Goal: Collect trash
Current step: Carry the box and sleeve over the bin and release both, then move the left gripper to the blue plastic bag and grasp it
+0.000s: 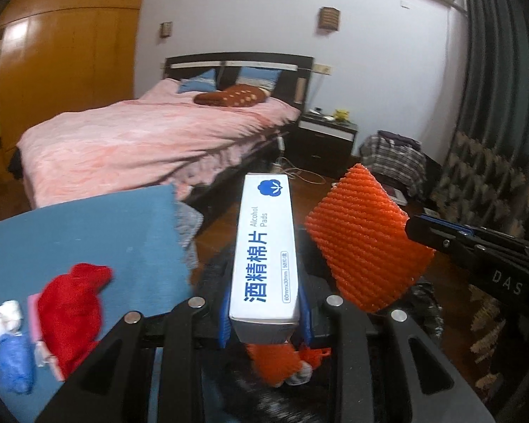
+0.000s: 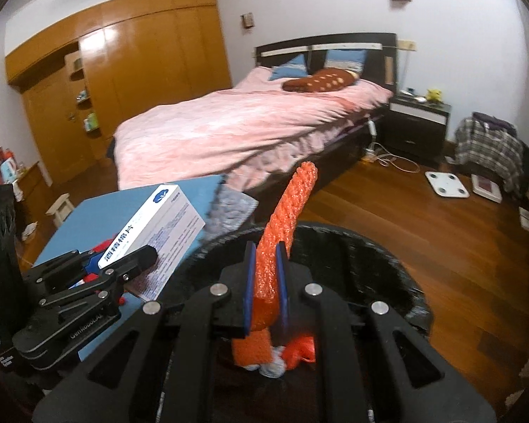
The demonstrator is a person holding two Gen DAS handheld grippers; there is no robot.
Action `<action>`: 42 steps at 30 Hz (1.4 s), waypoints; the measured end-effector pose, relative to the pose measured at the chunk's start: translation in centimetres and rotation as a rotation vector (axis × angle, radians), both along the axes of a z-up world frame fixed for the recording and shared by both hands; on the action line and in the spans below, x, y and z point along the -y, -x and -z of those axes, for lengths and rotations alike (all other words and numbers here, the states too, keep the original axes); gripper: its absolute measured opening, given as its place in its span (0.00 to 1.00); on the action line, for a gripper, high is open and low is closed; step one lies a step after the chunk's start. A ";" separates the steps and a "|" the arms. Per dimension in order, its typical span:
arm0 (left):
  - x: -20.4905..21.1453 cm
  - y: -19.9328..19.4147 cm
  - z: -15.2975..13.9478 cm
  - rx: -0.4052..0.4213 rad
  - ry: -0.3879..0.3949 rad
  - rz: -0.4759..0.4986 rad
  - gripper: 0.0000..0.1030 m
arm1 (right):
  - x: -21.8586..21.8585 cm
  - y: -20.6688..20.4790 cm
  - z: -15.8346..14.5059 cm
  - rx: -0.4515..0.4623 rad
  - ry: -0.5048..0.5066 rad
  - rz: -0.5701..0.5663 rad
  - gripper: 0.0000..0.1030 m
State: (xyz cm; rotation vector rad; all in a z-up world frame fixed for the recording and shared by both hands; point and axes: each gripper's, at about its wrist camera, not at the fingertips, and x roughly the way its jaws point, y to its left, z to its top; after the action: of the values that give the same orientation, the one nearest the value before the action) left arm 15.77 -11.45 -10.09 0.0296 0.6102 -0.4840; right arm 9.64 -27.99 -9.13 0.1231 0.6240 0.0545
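A: Left hand-held gripper point(image 1: 266, 320) is clamped on the box point(image 1: 264, 246) of alcohol pads, jaws pressing its two long sides. Right hand-held gripper point(image 2: 266, 282) is pinched tight on the orange foam net point(image 2: 282, 246), which sticks up between the blue pads point(image 2: 249, 289).

B: Where are they relative to the bin?

A: Both hang over the black-lined bin point(image 2: 388, 264), just beside the blue worktop point(image 1: 88, 232). Some orange scraps point(image 2: 261, 352) already lie at the bottom.

B: So this is the drop-off step?

A: I'd say so: two pieces carried over, not yet released.

B: What does the next move need?

A: Keep both loads inside the rim, then part the jaws so box and net fall clear. The net is light and may cling to a pad, so a wide opening helps.

B: Anything left afterwards?

A: Yes. A red wad point(image 1: 70, 310), a white scrap point(image 1: 5, 317) and a blue wrapper point(image 1: 14, 366) remain on the worktop.
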 end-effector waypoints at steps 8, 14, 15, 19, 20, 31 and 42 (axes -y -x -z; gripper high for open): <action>3.2 -0.9 1.1 -0.059 0.035 0.074 0.51 | 2.9 0.8 1.7 -0.043 0.008 0.073 0.14; 1.4 -1.0 0.8 -0.040 0.022 0.038 0.66 | 4.0 0.9 2.5 -0.058 -0.001 0.119 0.55; 0.7 -0.9 0.6 -0.032 0.017 0.023 0.70 | 3.9 1.0 2.4 -0.052 0.001 0.124 0.64; -2.0 -0.5 0.0 -0.001 -0.006 -0.049 0.81 | 3.3 1.1 2.1 -0.020 -0.005 0.143 0.89; -2.8 -0.4 -0.2 0.003 -0.009 -0.068 0.83 | 3.0 1.1 1.9 -0.015 -0.008 0.141 0.91; -10.2 1.3 -1.4 0.042 -0.034 -0.238 0.88 | -2.8 -0.2 0.5 0.028 -0.024 0.033 0.94; -17.8 2.3 -0.8 0.037 -0.056 -0.402 0.88 | -11.7 -2.0 0.2 0.039 -0.016 -0.149 0.94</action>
State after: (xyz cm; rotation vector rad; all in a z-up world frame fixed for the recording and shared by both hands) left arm 13.48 6.40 -9.27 -0.0303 0.5755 -0.0769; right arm 11.67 -16.31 -9.35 0.0910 0.5927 0.2055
